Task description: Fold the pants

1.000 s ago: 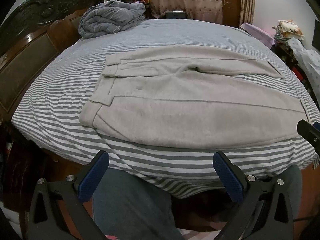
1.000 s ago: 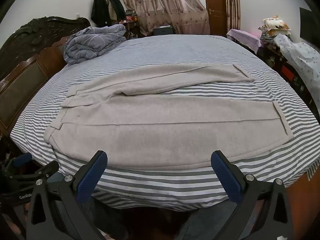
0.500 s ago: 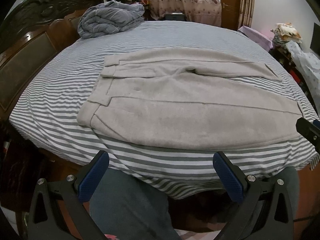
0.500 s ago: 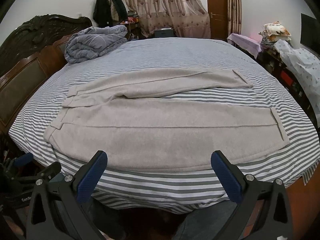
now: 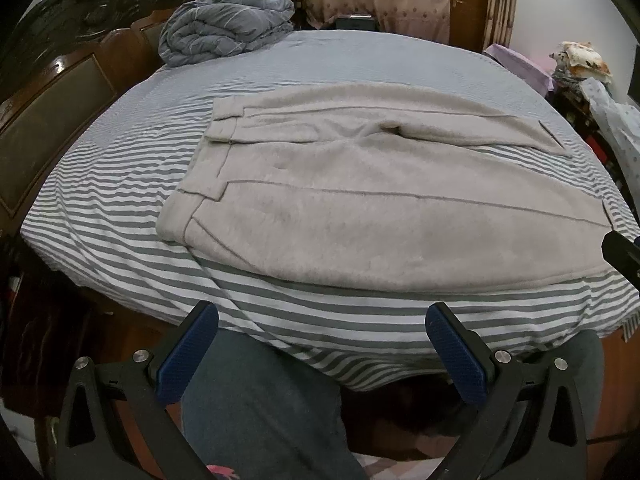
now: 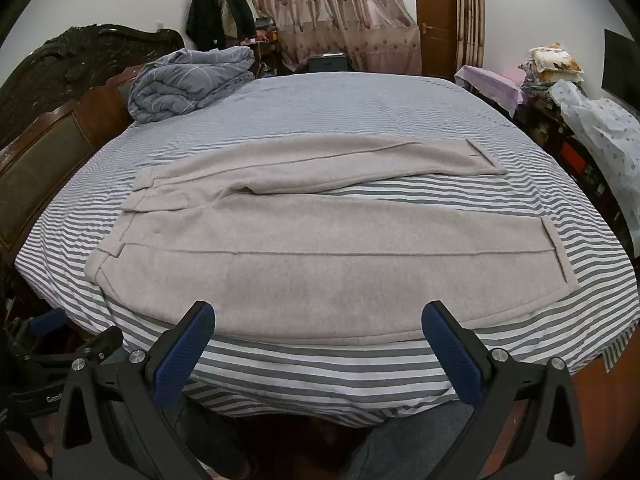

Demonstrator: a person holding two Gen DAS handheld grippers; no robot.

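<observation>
Light grey pants point(image 5: 360, 200) lie flat on the striped bed point(image 5: 120, 208), waistband to the left, both legs stretched to the right. They also show in the right wrist view point(image 6: 320, 248), with a gap of sheet between the two legs. My left gripper point(image 5: 322, 332) is open and empty, held off the bed's near edge below the waist end. My right gripper point(image 6: 318, 330) is open and empty, near the front edge of the near leg. The left gripper's body shows at the lower left of the right wrist view point(image 6: 60, 360).
A rolled grey-blue duvet point(image 6: 188, 80) sits at the far left by the dark wooden headboard point(image 6: 52, 128). Cluttered furniture with pillows and bags point(image 6: 580, 112) stands along the right side. Curtains and a door are behind the bed.
Both grippers have risen slightly and drawn back a little from the bed. The pants have not moved.
</observation>
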